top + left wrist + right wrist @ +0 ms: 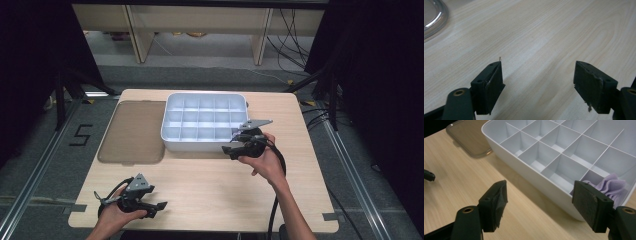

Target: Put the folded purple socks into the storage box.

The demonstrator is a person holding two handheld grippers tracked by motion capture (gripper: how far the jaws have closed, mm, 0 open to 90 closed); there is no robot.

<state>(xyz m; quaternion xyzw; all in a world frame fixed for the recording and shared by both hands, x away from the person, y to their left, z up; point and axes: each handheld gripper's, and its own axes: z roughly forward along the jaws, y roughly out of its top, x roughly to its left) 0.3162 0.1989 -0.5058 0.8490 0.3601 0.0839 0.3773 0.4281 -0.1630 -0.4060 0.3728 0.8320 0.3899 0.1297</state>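
White plastic divided tray (175, 131) is sitting on the light wooden surface (210, 185), a crumpled lilac cloth (610, 186) lying in its near right corner compartment. Beside it, the right gripper (235, 143) is holding its fingers apart. The left gripper (151, 208) is hovering near the front edge, fingers apart, a translucent brown lid (132, 131) lying left of the tray.

Even overhead light falls on the table (210, 190); the high view's left and right edges sink into black. The tray (172, 142) throws a soft shadow toward the bottom of the frame. In both gripper views the near jaws are slightly soft, with mild glare on the wood at lower right.
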